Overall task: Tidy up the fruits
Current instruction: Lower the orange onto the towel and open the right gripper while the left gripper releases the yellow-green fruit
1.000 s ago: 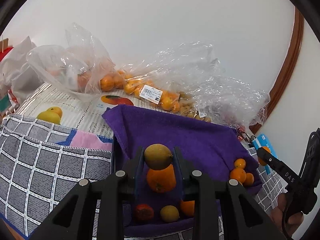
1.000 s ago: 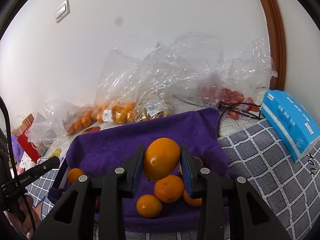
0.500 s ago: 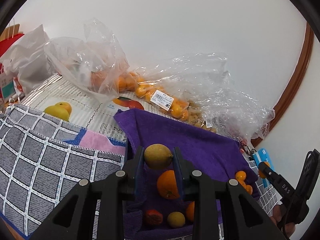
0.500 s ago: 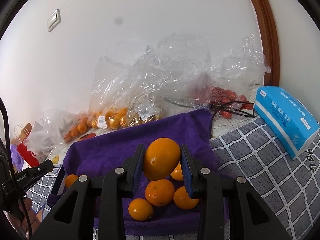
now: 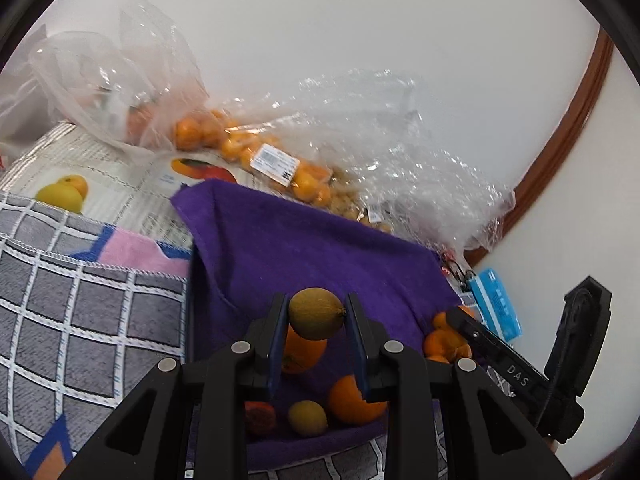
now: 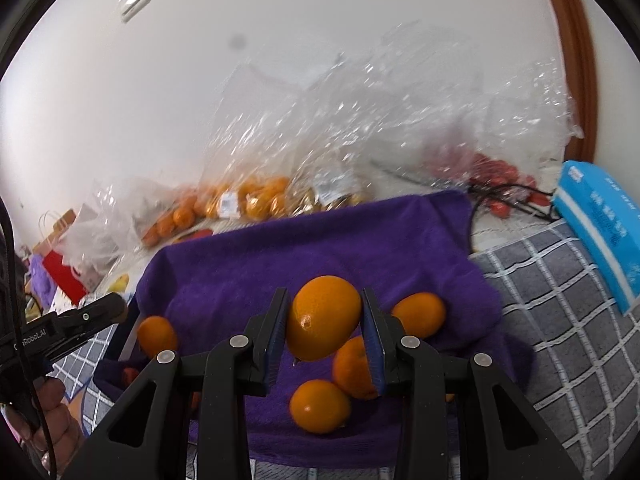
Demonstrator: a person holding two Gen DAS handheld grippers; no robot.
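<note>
Fruits lie on the purple towel (image 5: 304, 248); left gripper (image 5: 316, 314) pinches a yellow-green lemon (image 5: 317, 313), right gripper (image 6: 324, 320) pinches a large orange (image 6: 323, 322) above it

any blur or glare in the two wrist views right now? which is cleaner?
Left wrist: sharper; the yellow-green fruit in the left gripper is crisp, glare specks on the plastic bags, fisheye bends the wooden trim. Right wrist: motion-smeared; bags and red fruits streak, the orange in the right gripper stays fairly sharp, grey smudge against the wall.
</note>
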